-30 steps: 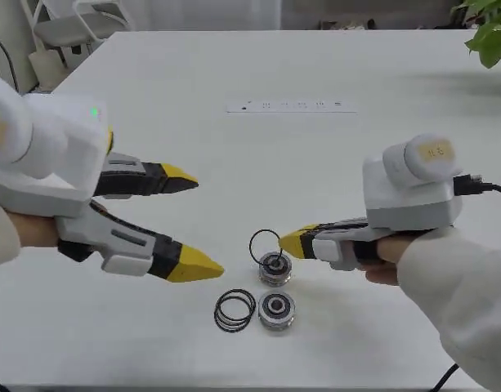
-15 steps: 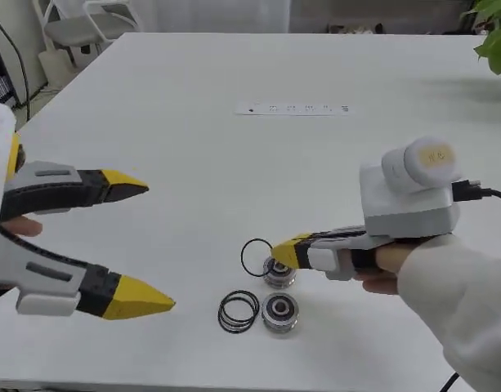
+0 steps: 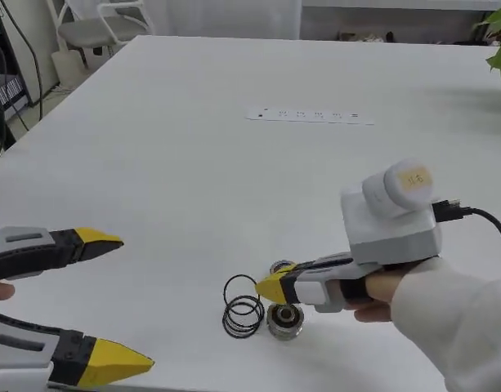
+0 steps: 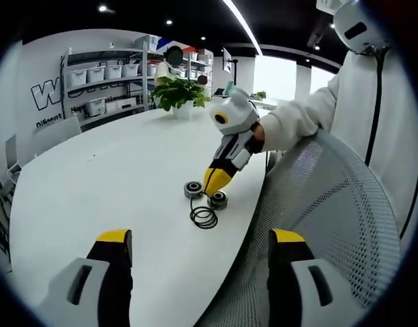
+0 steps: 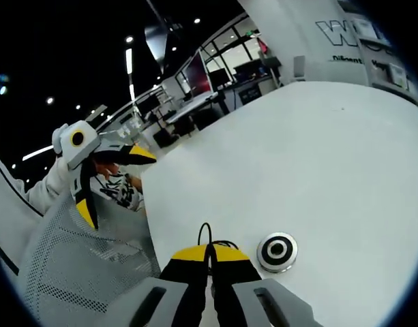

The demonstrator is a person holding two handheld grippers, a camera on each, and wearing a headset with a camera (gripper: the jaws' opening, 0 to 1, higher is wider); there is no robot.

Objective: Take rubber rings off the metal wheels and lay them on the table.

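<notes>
R claw (image 3: 265, 287) pinches one rubber ring (image 3: 225, 289) just ahead of its tips, over loose rings (image 3: 234, 325) on the table (image 3: 234, 163), metal wheels (image 3: 284, 318) just beside; likely the lay-down step, so next means lowering & letting go; L claw (image 3: 136, 300) gapes, well apart.

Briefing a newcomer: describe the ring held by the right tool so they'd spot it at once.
On the white table, look to the near edge, where two wheels sit by the right tool's yellow tip. The ring is the thin black loop pinched in that shut tip. Its neighbours lie loose in a stack beside the nearer wheel.
</notes>
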